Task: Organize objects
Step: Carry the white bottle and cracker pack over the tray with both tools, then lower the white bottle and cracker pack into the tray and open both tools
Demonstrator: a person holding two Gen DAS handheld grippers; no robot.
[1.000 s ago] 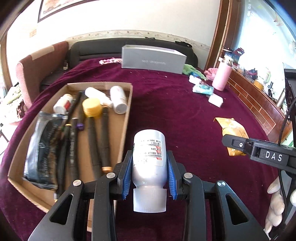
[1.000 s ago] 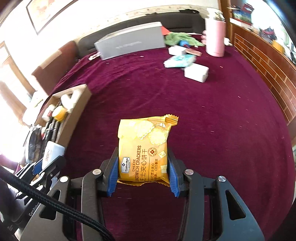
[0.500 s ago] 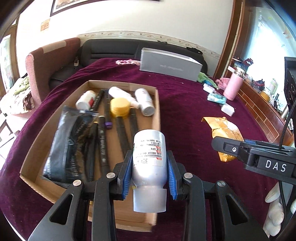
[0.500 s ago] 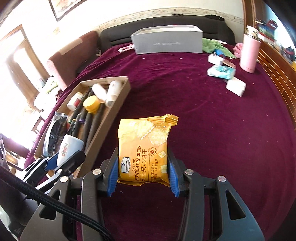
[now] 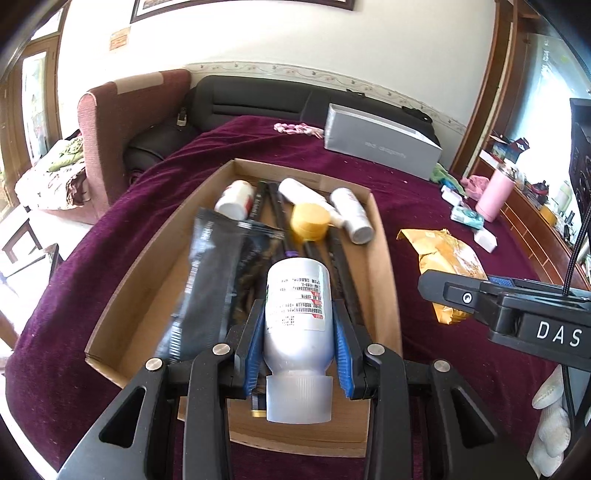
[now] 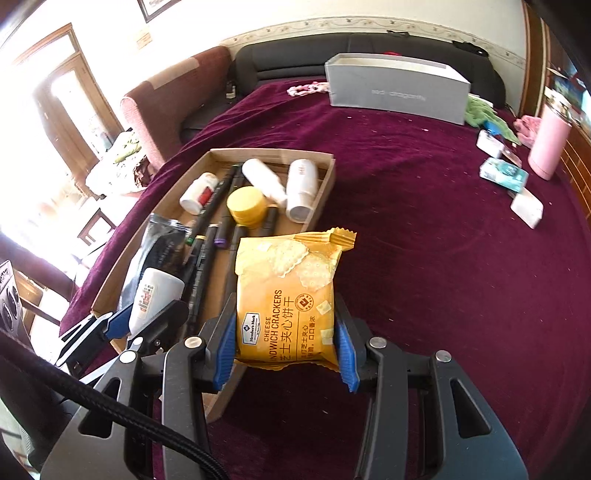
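Left wrist: our left gripper (image 5: 298,345) clamps silver bottle (image 5: 297,314), long axis along fingers, cap toward us, base pointing away, held over near end of cardboard tray (image 5: 380,266).

Right wrist: our right gripper (image 6: 286,341) pinches cracker packet (image 6: 286,295), long axis along fingers, crimped end pointing away, over tray's right wall.

A sunlit room with a cream wall (image 5: 258,33), a maroon armchair (image 5: 118,122) and a black sofa (image 5: 258,103) behind a burgundy-covered table (image 6: 461,258).
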